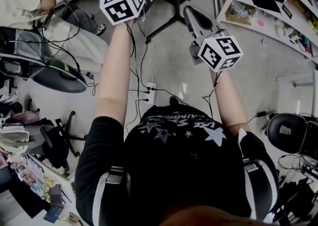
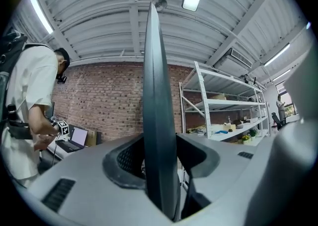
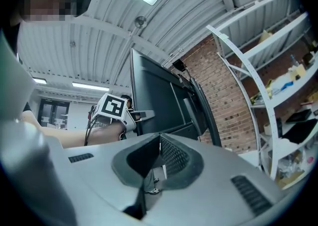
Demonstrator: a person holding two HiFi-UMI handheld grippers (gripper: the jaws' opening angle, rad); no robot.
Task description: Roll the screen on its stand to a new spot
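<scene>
Reading the head view first: both arms reach toward 12 o'clock, with the left claw [image 1: 122, 1] at about 11 o'clock and the right claw [image 1: 203, 34] nearer 1 o'clock. The black legs of the stand [image 1: 171, 19] spread over the floor [image 1: 169, 76] at 12 o'clock, between the two claws.

Left gripper view: the screen [image 2: 158, 96] appears edge-on as a dark upright slab running from 12 to 6 o'clock through the centre. It sits between the jaws and the pads press on it, so the left claw is clamped on the screen's edge. A second person [image 2: 30, 106] works at 9 o'clock (not involved in the task). Shelving [image 2: 223, 106] stands at 3 o'clock.

Right gripper view: the jaws stand apart with nothing between them, and only the room beyond shows through the gap. The screen's dark back fills 12 o'clock, beyond the jaw tips. The left claw's marker cube [image 3: 115, 107] shows at 10 o'clock, at the screen's far edge.

Status, as a judgement: a hold is made on one side only. The right-side hold is not yet made, and the whole roll to the new spot appears to remain.
</scene>
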